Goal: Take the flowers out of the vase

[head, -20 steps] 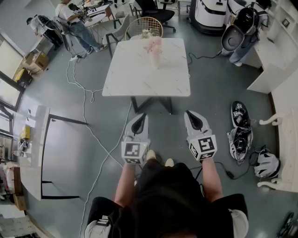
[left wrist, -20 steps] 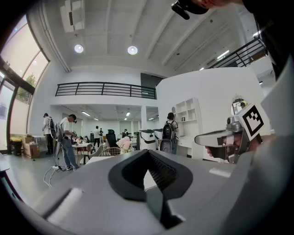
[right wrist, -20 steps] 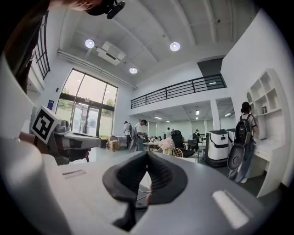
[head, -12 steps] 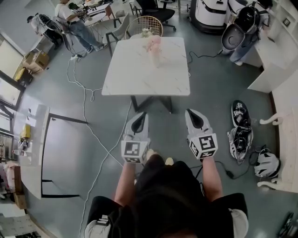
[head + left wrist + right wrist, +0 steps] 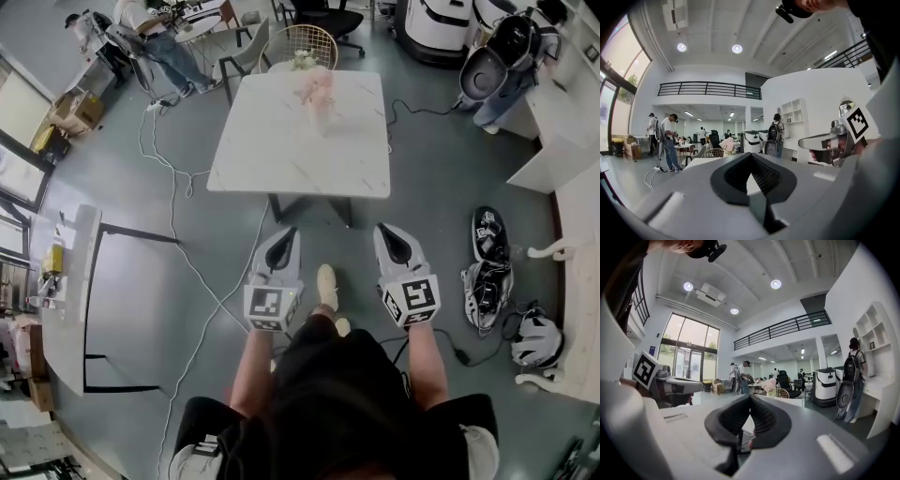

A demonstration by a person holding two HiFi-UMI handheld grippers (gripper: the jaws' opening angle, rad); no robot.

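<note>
Pink flowers (image 5: 316,85) stand in a clear vase (image 5: 322,120) near the far side of a white marble table (image 5: 281,150). My left gripper (image 5: 285,232) and right gripper (image 5: 385,229) are held level side by side over the grey floor, well short of the table. Both are shut with nothing between their jaws. The left gripper view shows the left gripper (image 5: 751,154) with its tips meeting and the flowers (image 5: 727,143) far ahead. From the right gripper (image 5: 750,397) the flowers (image 5: 770,386) also lie far ahead.
A wire-backed chair (image 5: 296,44) stands behind the table. A white cable (image 5: 183,258) trails over the floor at the left. Shoes and gear (image 5: 486,267) lie at the right, beside white shelving (image 5: 553,141). People stand at the far left (image 5: 159,47) and far right (image 5: 502,66).
I have stepped toward the table: it sits a little lower in the head view and one foot now shows between the grippers. Both grippers stay shut in front of me.
</note>
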